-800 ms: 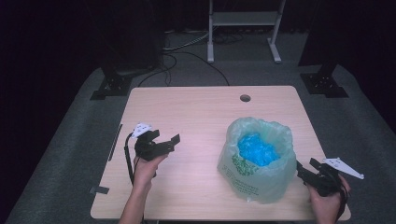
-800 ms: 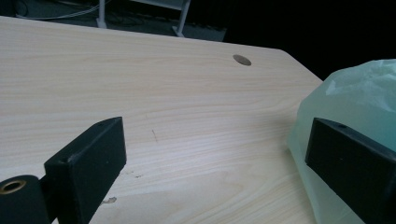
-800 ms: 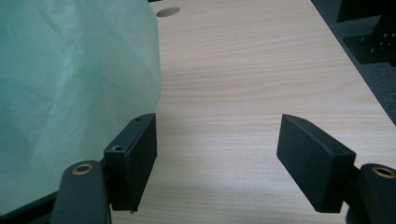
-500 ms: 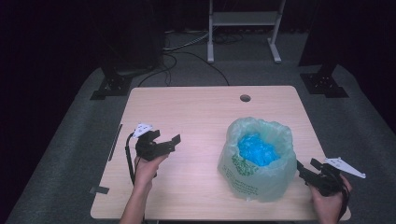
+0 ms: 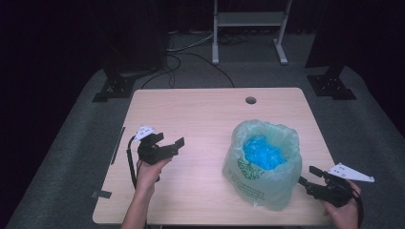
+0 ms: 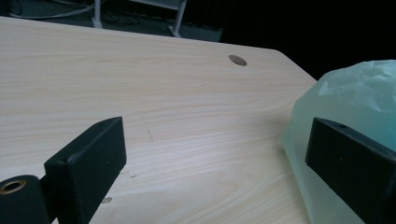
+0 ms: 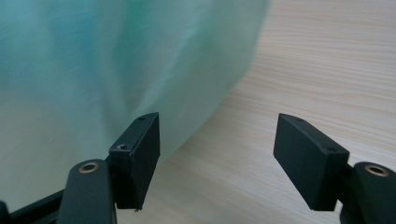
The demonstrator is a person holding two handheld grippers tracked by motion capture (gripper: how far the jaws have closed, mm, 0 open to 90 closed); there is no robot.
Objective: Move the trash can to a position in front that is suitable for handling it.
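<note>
A green plastic bag (image 5: 264,167) holding blue material is found upright on the desk (image 5: 200,119), right of centre. Both the left tongs (image 5: 172,147) and right tongs (image 5: 308,177) are observed open, empty. Toppling is judged likely if the thin film is snagged one-sidedly.

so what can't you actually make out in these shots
- Blue contents of the green plastic bag: high view, crumpled and too small to identify.
- Print on the bag: high view, too small to read.
- Bag's top: left gripper view, cut off by the frame edge.
- Bag surface: right gripper view, blurred by closeness.
- Right gripper: contact with the bag unclear.
</note>
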